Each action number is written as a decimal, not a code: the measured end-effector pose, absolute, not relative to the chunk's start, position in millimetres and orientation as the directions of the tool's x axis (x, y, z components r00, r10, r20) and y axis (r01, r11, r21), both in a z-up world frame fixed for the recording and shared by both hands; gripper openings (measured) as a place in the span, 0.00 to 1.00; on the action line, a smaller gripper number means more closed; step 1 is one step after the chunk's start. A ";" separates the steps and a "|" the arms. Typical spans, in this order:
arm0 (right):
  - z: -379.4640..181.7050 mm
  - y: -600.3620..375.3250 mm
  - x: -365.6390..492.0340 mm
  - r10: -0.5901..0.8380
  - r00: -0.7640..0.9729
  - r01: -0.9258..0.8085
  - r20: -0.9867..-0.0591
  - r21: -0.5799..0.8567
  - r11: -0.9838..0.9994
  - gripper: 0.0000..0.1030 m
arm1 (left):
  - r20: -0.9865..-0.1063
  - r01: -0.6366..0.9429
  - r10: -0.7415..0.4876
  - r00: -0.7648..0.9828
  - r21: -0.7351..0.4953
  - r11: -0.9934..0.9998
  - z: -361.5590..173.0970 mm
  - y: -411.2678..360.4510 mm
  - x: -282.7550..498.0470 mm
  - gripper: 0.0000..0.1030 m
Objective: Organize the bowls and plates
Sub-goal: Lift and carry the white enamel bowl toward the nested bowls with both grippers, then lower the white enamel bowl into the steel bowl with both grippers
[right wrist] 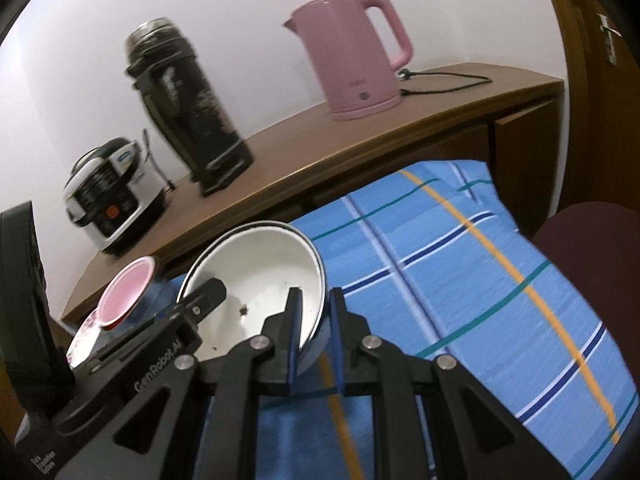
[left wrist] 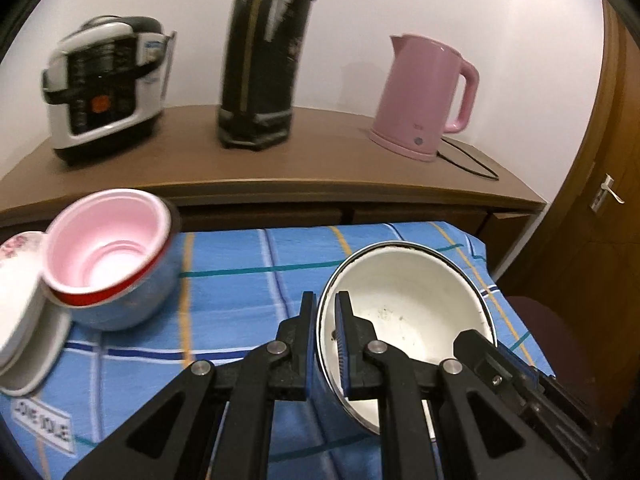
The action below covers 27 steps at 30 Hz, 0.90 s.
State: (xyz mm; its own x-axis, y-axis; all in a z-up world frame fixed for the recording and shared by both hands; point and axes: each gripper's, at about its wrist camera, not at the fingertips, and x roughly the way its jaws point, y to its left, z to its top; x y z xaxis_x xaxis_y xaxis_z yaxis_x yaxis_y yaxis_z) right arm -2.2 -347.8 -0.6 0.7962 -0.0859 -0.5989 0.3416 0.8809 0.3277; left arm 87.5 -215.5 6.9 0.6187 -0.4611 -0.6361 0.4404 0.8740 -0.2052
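Note:
A white enamel bowl (left wrist: 408, 300) with a dark rim hangs tilted over the blue plaid cloth (left wrist: 248, 312), held by both grippers. My left gripper (left wrist: 325, 320) is shut on its left rim. My right gripper (right wrist: 315, 312) is shut on the bowl's (right wrist: 260, 276) right rim, and it also shows at the bowl's far side as a black gripper (left wrist: 500, 368). To the left a pink-lined bowl with a red rim (left wrist: 108, 256) sits nested in a pale blue bowl, beside stacked white plates (left wrist: 24, 320) with a floral dish on top.
Behind the cloth runs a wooden sideboard (left wrist: 320, 156) with a rice cooker (left wrist: 104, 88), a tall black flask (left wrist: 264, 52) and a pink kettle (left wrist: 424, 96) with its cord. A maroon seat (right wrist: 592, 240) and a wooden door (left wrist: 600, 200) stand at the right.

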 end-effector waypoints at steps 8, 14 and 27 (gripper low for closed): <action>12.0 -310.9 -6.8 -0.044 0.814 0.278 -0.579 0.324 0.904 0.13 | -0.623 0.401 -0.447 0.642 -0.225 0.888 17.3 -172.6 78.7 0.10; 22.3 -284.3 -3.5 -0.014 0.825 0.226 -0.564 0.308 0.924 0.13 | -0.604 0.360 -0.419 0.678 -0.224 0.906 28.1 -144.0 75.5 0.10; 32.6 -241.7 16.4 0.050 0.836 0.136 -0.546 0.296 0.945 0.13 | -0.576 0.277 -0.362 0.733 -0.234 0.932 40.6 -98.9 88.7 0.10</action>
